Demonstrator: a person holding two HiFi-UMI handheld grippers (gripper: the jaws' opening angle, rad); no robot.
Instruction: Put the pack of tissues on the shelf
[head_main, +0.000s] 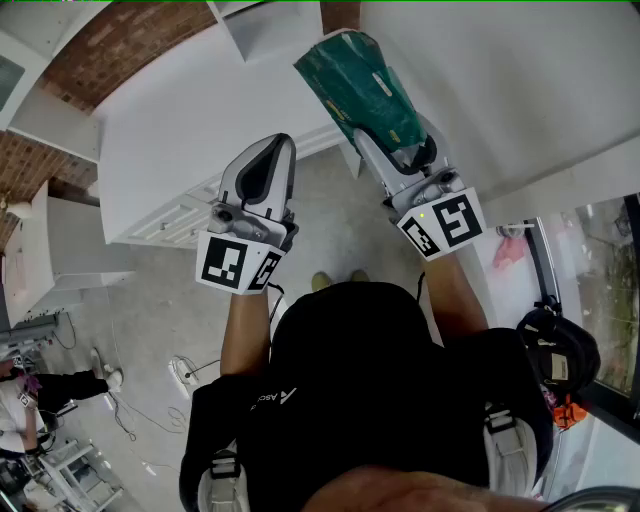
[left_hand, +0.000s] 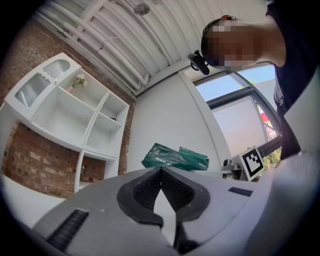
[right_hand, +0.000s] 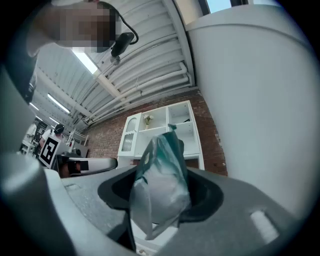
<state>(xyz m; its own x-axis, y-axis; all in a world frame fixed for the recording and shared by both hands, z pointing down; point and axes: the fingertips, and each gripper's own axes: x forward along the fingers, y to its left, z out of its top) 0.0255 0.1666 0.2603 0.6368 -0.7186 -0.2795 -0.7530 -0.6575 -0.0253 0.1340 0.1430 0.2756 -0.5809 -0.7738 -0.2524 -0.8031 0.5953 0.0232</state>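
Observation:
The pack of tissues (head_main: 362, 88) is a dark green plastic packet, and my right gripper (head_main: 398, 150) is shut on its lower end and holds it up in front of a white wall. In the right gripper view the pack (right_hand: 161, 182) fills the space between the jaws of my right gripper (right_hand: 160, 192). The white shelf unit (right_hand: 161, 131) stands behind it against a brick wall. My left gripper (head_main: 270, 150) is raised beside it, to the left, shut and with nothing in it. The left gripper view shows my left gripper (left_hand: 161, 174) below, the pack (left_hand: 175, 157) ahead and the shelf (left_hand: 75, 112) to the left.
A white cabinet with drawers (head_main: 190, 215) stands ahead on the left. A window (head_main: 600, 260) and a black object (head_main: 558, 350) are at the right. Cables (head_main: 150, 400) lie on the grey floor, and another person (head_main: 40, 390) is at the far left.

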